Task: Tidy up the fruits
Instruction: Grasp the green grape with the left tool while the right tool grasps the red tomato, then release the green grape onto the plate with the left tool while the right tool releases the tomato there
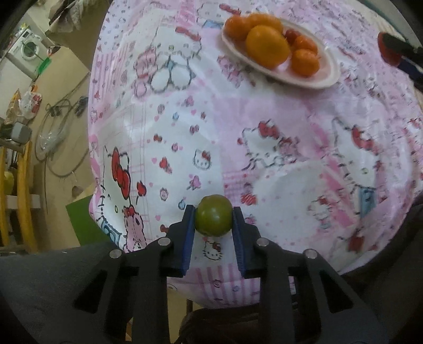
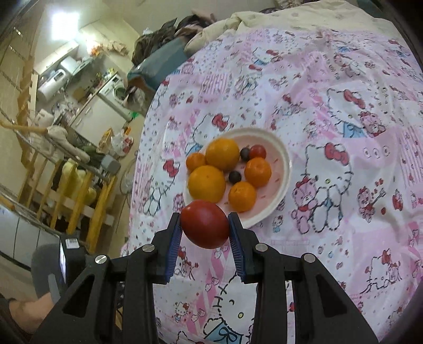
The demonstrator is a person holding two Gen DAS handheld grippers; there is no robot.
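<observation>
My left gripper (image 1: 213,215) is shut on a small green fruit (image 1: 213,215) and holds it above the pink Hello Kitty cloth (image 1: 185,119). My right gripper (image 2: 204,225) is shut on a red tomato (image 2: 204,223) just at the near rim of the white plate (image 2: 284,158). The plate holds several oranges (image 2: 206,183), small tangerines (image 2: 257,172), a cherry tomato (image 2: 257,151) and two dark berries (image 2: 234,176). In the left wrist view the plate (image 1: 330,71) lies far ahead, and the right gripper (image 1: 396,51) with the tomato (image 1: 384,51) shows at the right edge.
The cloth covers a round table whose left edge (image 2: 137,169) drops off to the floor. A yellow wooden frame (image 2: 100,201) and kitchen clutter stand to the left. A cream blanket (image 2: 264,18) lies beyond the table.
</observation>
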